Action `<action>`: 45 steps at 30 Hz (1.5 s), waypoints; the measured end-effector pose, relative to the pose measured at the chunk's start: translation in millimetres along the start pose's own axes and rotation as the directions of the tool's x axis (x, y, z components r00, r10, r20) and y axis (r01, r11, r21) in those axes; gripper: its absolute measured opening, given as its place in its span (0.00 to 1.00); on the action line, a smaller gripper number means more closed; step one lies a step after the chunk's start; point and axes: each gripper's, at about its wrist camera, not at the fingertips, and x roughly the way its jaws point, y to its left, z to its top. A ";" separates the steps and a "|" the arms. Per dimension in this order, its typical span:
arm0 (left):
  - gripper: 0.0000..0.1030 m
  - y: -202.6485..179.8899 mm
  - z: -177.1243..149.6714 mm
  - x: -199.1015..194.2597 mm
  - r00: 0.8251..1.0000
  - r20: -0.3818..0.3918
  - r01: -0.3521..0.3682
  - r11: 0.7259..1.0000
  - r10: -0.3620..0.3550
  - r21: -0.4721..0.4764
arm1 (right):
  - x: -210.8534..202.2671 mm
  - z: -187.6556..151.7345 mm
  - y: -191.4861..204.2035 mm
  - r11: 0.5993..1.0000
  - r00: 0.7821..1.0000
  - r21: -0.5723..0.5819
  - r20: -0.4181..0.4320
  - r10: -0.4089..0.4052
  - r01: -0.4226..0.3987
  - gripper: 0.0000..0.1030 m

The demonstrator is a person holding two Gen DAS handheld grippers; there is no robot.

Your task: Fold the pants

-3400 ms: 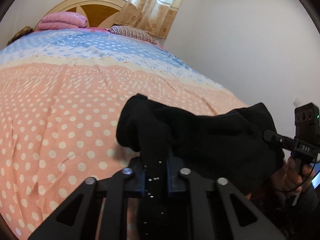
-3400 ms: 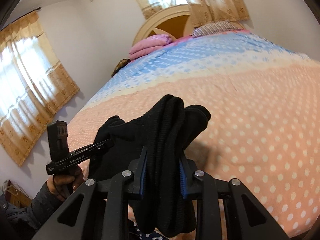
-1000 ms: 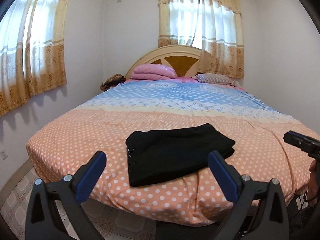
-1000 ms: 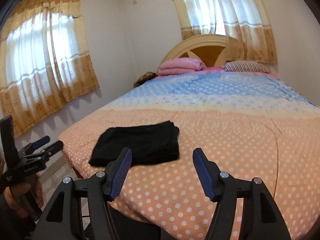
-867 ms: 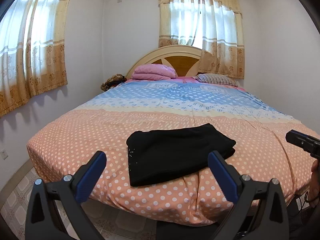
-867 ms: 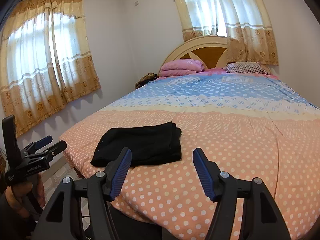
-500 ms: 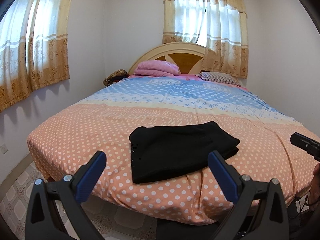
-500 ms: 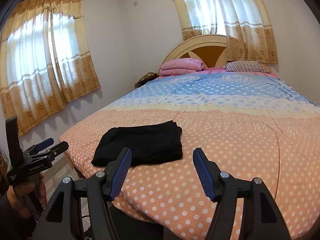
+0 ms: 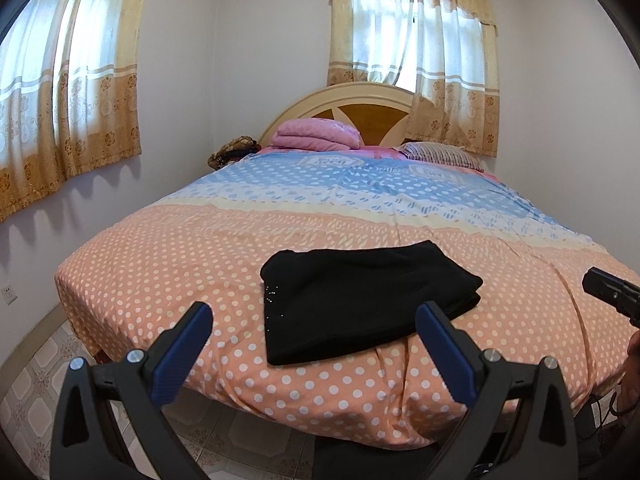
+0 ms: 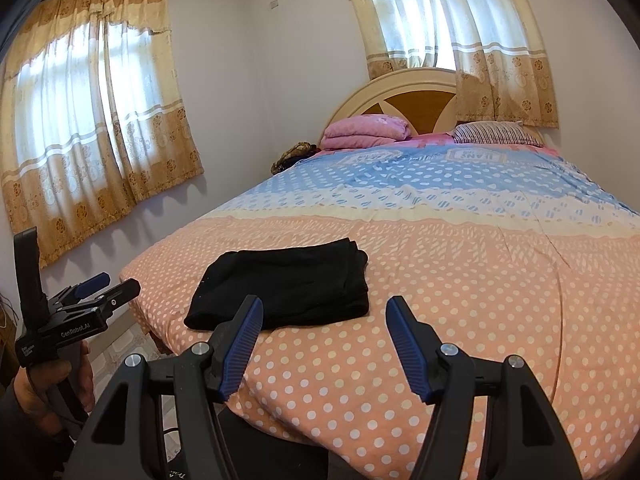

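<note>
The black pants (image 9: 360,296) lie folded into a flat rectangle near the foot edge of the bed (image 9: 160,264), with small sparkly studs at one corner. My left gripper (image 9: 313,314) hovers off the bed's foot edge, short of the pants, jaws wide open and empty. My right gripper (image 10: 324,304) is open too, nothing between its blue pads, with the pants (image 10: 288,284) ahead and slightly left on the bed (image 10: 480,300). In the right wrist view a hand holds the left gripper (image 10: 110,286) at the far left.
A folded pink quilt (image 9: 316,134) and a striped pillow (image 9: 440,156) lie by the wooden headboard (image 9: 360,112). Curtained windows are on the left wall (image 10: 92,128) and behind the bed. Tiled floor (image 9: 36,368) runs along the bed's left side.
In the earliest frames both grippers were shut on the bunched pants. They have since let go and drawn back, and the pants lie folded. Over the last second nothing has visibly moved.
</note>
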 end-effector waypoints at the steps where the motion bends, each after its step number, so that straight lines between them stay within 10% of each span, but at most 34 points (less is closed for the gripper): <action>1: 1.00 0.1 0.1 -0.2 1.000 0.000 -0.001 1.000 0.001 0.000 | -0.1 -0.2 0.3 1.000 1.000 -0.001 0.000 0.000 0.000 0.64; 45: 1.00 -4.5 3.9 -1.0 1.000 0.003 -0.022 1.000 0.022 0.003 | -8.5 -0.9 16.7 0.997 1.000 -0.073 0.023 -0.006 0.008 0.64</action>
